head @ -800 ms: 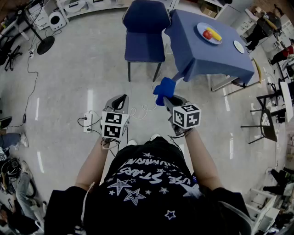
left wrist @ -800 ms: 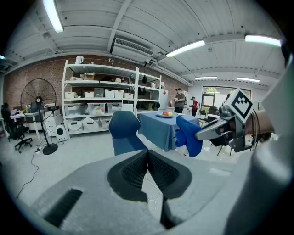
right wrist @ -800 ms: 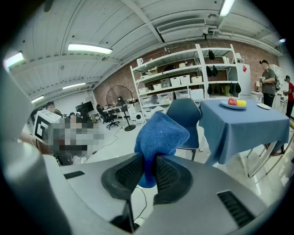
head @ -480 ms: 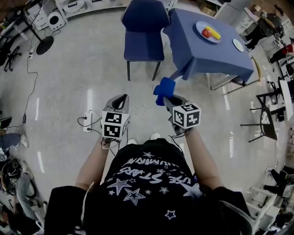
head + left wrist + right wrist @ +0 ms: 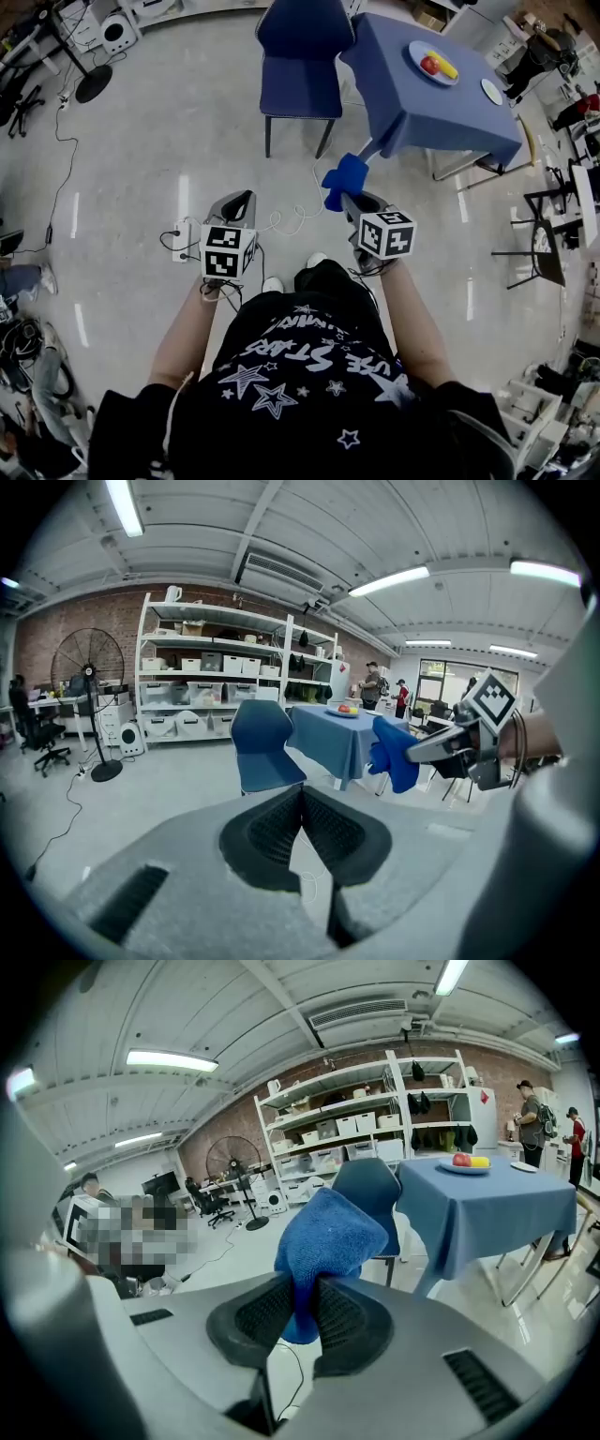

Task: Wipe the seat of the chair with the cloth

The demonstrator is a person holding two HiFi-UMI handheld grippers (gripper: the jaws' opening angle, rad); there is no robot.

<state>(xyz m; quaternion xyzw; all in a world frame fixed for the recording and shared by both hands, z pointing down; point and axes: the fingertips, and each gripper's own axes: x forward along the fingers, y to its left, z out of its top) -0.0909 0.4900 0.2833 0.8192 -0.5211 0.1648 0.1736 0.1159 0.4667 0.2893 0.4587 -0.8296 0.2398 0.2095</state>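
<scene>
A blue chair [image 5: 302, 73] stands ahead on the floor, its seat [image 5: 301, 91] facing me, beside a table. The chair [image 5: 264, 747] also shows in the left gripper view and, partly behind the cloth, as the chair [image 5: 380, 1194] in the right gripper view. My right gripper [image 5: 345, 194] is shut on a blue cloth [image 5: 343, 179], which bunches up out of the jaws [image 5: 325, 1237]. The cloth hangs well short of the chair. My left gripper [image 5: 236, 199] is held level with it on the left, jaws closed together and empty [image 5: 301, 803].
A table with a blue tablecloth [image 5: 427, 105] stands right of the chair, carrying a plate of fruit [image 5: 434, 64]. A white power strip [image 5: 181, 238] and cables [image 5: 281, 221] lie on the floor near my feet. A fan stand [image 5: 92, 82] is far left. Shelving [image 5: 216, 682] lines the back wall.
Both grippers and the view have shifted slightly forward toward the chair. The cloth stays held in the right gripper.
</scene>
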